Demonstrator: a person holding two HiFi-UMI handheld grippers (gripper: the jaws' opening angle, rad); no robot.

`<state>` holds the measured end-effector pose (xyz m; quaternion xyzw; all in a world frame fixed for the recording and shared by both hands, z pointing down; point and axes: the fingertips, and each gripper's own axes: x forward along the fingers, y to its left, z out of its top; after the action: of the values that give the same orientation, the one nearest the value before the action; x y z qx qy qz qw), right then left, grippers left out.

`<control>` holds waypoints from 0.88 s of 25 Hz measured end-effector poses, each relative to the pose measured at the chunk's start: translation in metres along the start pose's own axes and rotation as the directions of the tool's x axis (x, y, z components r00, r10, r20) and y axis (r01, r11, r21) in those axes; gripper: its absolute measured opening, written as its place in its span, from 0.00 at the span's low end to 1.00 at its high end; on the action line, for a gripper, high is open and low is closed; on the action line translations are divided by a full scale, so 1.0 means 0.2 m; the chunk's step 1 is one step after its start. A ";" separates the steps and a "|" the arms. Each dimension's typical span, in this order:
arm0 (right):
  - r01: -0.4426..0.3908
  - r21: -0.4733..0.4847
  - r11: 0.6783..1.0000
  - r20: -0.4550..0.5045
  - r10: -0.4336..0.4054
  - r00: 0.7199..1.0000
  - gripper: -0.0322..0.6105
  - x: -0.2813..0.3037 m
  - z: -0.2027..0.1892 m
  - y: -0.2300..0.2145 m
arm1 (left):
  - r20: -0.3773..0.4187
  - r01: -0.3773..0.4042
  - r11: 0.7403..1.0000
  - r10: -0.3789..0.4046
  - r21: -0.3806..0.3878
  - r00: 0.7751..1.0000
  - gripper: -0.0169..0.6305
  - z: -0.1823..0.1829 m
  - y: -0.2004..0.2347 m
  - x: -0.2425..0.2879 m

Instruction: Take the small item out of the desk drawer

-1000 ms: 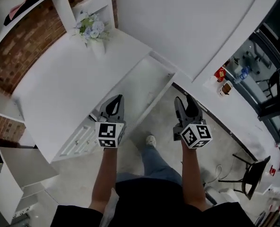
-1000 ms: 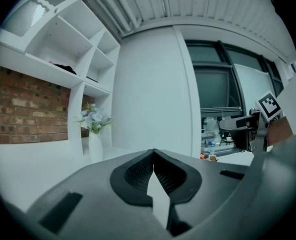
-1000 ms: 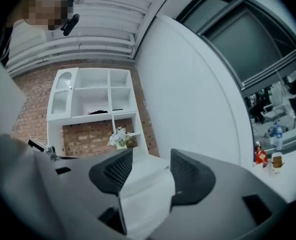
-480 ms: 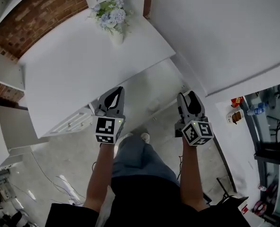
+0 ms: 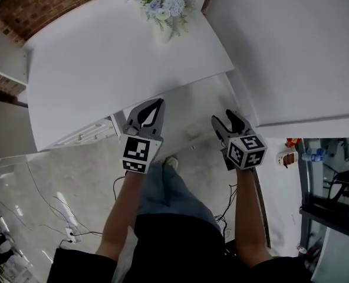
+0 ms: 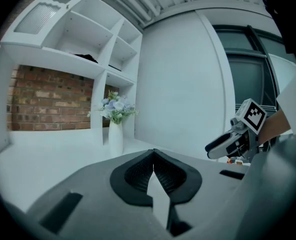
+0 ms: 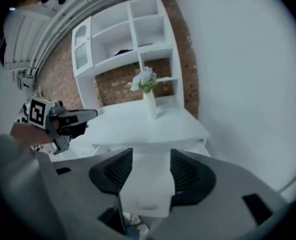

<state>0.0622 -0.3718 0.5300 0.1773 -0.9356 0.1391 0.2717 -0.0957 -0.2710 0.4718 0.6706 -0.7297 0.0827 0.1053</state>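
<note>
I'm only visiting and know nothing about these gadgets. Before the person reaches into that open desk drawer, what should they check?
1. Drawer pulled out from under the desk top: ok.
2. Right gripper ready to grasp: ok, its jaws stand apart with nothing between them, and it points toward the drawer.
3. Left gripper free: ok, its jaws are together and it holds nothing.
4. Small item found inside the drawer: cannot tell, no view shows it plainly.
5. Vase of flowers out of the way: ok, it stands at the desk's far side, apart from both grippers.
</note>
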 end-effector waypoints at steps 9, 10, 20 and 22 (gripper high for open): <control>-0.270 -0.152 0.951 -0.581 0.135 0.803 0.41 0.36 -0.41 0.15 | -0.025 -0.035 0.997 0.033 -0.074 0.999 0.04 -0.12 0.09 -0.04; -0.287 -0.155 0.945 -0.620 0.133 0.773 0.42 0.39 -0.46 0.15 | -0.028 -0.044 0.996 0.042 -0.081 0.999 0.04 -0.13 0.11 -0.05; -0.372 -0.149 0.916 -0.854 0.070 0.515 0.51 0.54 -0.79 0.15 | -0.088 -0.143 0.980 0.131 -0.139 0.987 0.04 -0.31 0.28 -0.17; -0.385 -0.148 0.911 -0.889 0.048 0.456 0.53 0.55 -0.86 0.13 | -0.100 -0.159 0.976 0.145 -0.149 0.984 0.04 -0.34 0.30 -0.18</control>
<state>0.0433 -0.3153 0.7262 -0.0882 -0.6917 0.0854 0.7116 -0.1488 -0.2127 0.5280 0.5983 -0.7776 0.0626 0.1829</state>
